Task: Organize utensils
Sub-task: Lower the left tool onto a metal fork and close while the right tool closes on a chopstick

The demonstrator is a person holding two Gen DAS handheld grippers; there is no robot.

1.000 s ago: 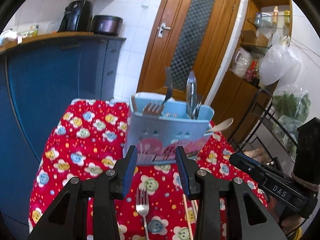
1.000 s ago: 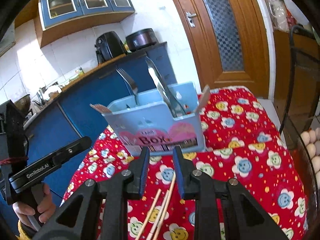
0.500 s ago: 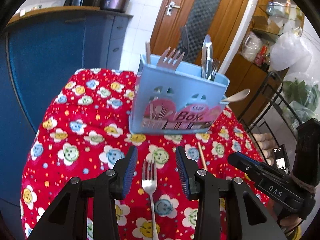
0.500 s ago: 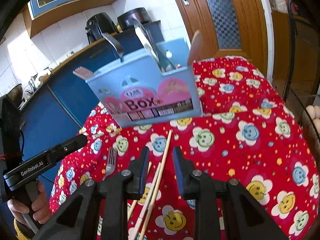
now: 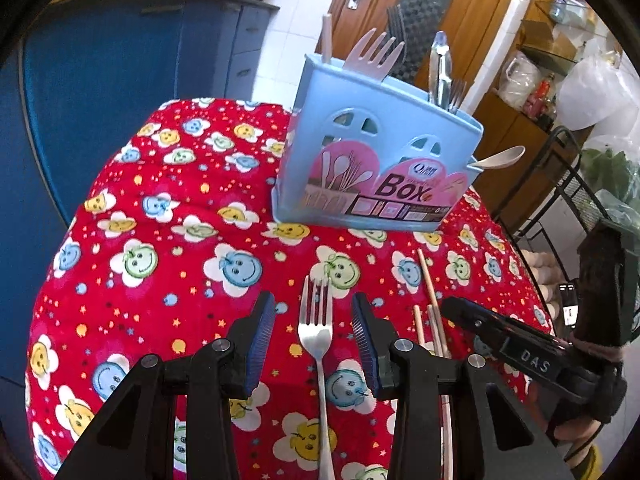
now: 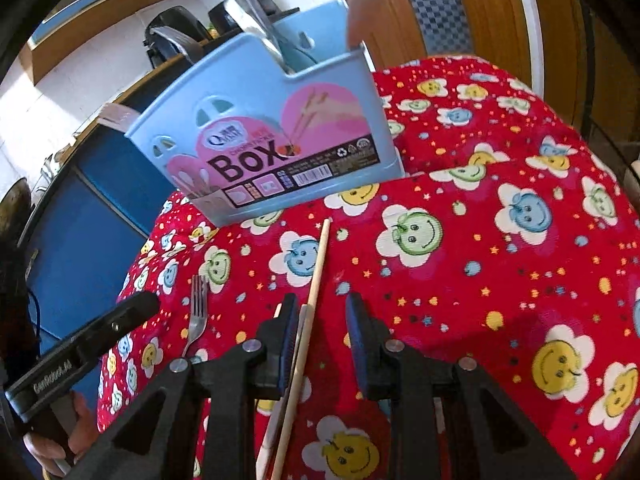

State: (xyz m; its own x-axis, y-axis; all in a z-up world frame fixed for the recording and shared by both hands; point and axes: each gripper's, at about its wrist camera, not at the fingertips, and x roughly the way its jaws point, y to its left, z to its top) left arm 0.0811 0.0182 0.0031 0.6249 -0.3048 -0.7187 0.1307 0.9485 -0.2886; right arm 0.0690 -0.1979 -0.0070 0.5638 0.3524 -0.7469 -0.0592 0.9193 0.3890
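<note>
A blue utensil box [image 5: 376,168] [image 6: 276,148] with forks and spoons standing in it sits on the red flowered tablecloth [image 5: 160,240]. A metal fork [image 5: 318,332] [image 6: 197,312] lies flat on the cloth, tines toward the box. My left gripper [image 5: 314,320] is open and straddles the fork's head without touching it. Wooden chopsticks [image 5: 430,304] [image 6: 310,312] lie to the fork's right. My right gripper [image 6: 322,322] is open above the chopsticks, which run close along its left pad.
A blue kitchen counter [image 5: 120,60] stands left of the table, with dark appliances [image 6: 172,40] on it. A wooden door [image 5: 420,8] is behind the box. A metal rack [image 5: 560,184] with bags stands at the right. A hand [image 6: 76,432] holds the left gripper's handle.
Both grippers have sunk toward the cloth and tilted further down. The fork now lies between the left fingers and the chopsticks between the right ones. Jaw openings are unchanged.
</note>
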